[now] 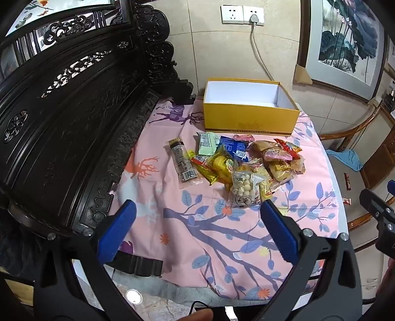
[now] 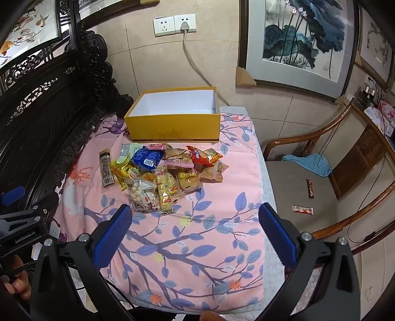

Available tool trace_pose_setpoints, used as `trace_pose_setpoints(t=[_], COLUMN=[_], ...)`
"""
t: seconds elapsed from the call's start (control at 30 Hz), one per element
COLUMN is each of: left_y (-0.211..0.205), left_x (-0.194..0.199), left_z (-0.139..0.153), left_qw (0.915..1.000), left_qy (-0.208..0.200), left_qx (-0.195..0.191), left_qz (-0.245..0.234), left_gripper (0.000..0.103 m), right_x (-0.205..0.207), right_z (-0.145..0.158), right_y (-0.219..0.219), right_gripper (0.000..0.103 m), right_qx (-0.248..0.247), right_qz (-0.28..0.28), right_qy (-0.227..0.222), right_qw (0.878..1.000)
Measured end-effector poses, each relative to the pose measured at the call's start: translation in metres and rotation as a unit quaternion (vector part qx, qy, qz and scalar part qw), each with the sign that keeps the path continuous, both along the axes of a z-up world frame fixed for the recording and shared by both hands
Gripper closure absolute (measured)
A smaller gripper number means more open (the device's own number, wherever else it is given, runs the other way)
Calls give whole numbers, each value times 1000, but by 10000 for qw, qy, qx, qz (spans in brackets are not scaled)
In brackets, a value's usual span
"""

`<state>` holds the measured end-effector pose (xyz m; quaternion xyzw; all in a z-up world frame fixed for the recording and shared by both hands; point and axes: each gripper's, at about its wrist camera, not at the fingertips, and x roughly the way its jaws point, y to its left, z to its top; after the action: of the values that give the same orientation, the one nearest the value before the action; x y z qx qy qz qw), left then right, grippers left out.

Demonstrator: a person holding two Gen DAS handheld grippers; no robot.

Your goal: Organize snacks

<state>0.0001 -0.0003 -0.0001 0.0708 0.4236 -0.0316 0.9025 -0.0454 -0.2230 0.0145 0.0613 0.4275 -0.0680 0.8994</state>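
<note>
A pile of wrapped snacks [image 1: 242, 163] lies on the pink floral cloth [image 1: 197, 234], just in front of an open yellow box [image 1: 249, 121] with an empty white inside. The pile [image 2: 163, 170] and the box [image 2: 175, 128] also show in the right wrist view. A clear bag of white balls [image 1: 244, 190] lies at the pile's near edge. A long brown stick pack [image 1: 182, 163] lies at the left. My left gripper [image 1: 197, 214] is open and empty, short of the pile. My right gripper [image 2: 195, 219] is open and empty, also short of the pile.
A dark carved wooden screen [image 1: 74, 123] stands along the table's left side. A wooden chair [image 2: 321, 192] at the right holds a blue cloth [image 2: 311, 163] and two small snack bars [image 2: 302, 210]. A cable runs from the wall socket [image 2: 185, 22] down behind the box.
</note>
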Motion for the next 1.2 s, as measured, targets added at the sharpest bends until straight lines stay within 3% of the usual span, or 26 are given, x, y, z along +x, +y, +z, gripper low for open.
trace_pose_setpoints(t=[1.2], left_y=[4], left_x=[3], left_z=[-2], left_qw=[10000], left_qy=[16], left_qx=[13], left_qz=[21], left_gripper=[2], right_x=[3], right_z=[-2], right_y=[1], right_gripper=[1], right_qx=[-7], right_qz=[14], right_qy=[54], right_qw=[10000])
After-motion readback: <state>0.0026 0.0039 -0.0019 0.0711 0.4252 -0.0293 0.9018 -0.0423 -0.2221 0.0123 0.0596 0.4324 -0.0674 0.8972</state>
